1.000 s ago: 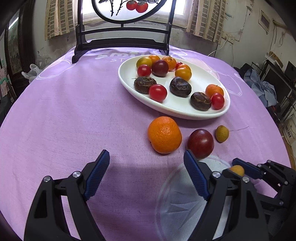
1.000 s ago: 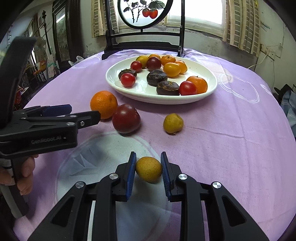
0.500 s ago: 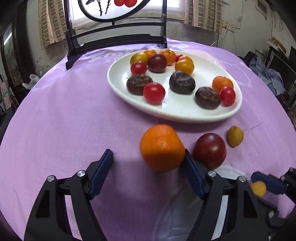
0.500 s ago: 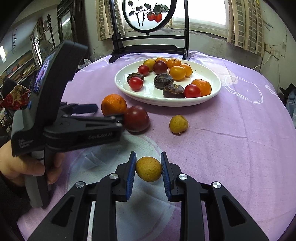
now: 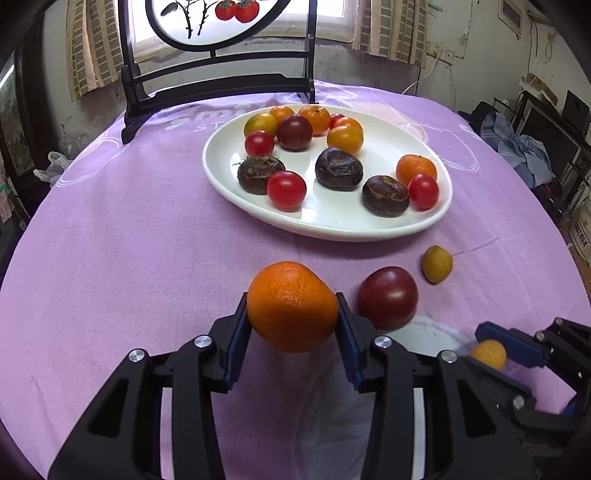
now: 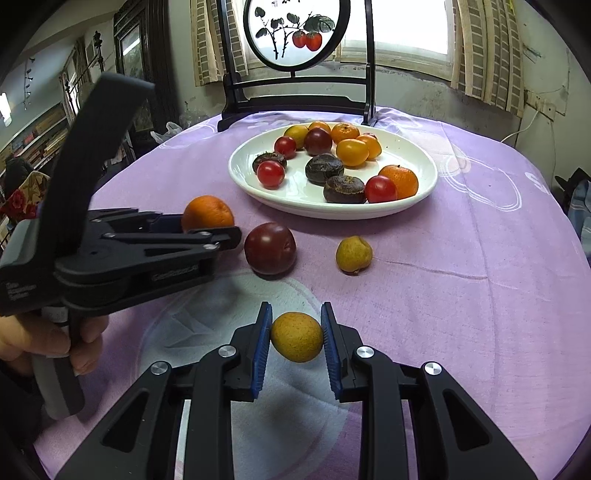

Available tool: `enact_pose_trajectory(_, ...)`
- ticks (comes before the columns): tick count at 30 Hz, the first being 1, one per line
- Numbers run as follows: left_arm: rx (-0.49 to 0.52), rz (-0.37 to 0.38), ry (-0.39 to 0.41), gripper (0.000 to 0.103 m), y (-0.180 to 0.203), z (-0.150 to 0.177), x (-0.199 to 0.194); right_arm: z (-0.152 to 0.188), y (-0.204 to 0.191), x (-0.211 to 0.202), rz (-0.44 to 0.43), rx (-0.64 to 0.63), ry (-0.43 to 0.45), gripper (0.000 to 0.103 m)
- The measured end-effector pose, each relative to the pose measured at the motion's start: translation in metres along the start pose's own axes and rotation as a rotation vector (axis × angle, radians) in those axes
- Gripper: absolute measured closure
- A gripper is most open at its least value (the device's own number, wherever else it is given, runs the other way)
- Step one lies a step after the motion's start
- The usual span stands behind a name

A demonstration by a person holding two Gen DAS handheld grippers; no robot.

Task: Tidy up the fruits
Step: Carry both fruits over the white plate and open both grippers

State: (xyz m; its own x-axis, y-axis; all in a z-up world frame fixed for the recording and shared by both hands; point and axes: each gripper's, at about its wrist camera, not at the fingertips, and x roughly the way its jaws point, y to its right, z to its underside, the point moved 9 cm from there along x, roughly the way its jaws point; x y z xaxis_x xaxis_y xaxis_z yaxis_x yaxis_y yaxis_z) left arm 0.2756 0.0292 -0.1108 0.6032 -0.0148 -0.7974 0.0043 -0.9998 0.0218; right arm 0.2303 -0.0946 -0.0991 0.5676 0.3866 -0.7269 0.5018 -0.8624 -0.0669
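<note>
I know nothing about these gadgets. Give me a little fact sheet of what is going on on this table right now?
Surface: purple tablecloth
Left claw: closing on the large orange, which sits between its pads
Right claw: shut on a small yellow fruit
Loose on the cloth: dark red plum, small yellow-green fruit
White plate: holds red tomatoes, small oranges and dark brown fruits
Behind the plate: black stand with a painted round panel
</note>
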Motion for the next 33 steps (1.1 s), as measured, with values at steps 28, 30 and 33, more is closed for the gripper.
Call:
enact_pose_trajectory(28,0.040,0.048,0.129,0.061,0.019,-0.060,-0.056,-0.082,0.024,-0.030,0.088,-0.033,0.165,0.076)
enact_pose_trajectory(30,0.036,0.045,0.132,0.061,0.019,-0.067,-0.053,-0.089,0.025,-0.026,0.088,-0.029,0.168,0.076)
enact_pose_trajectory(33,0.027,0.035,0.129,0.061,0.016,-0.077,-0.043,-0.097,0.028,-0.017,0.090,-0.025,0.169,0.076)
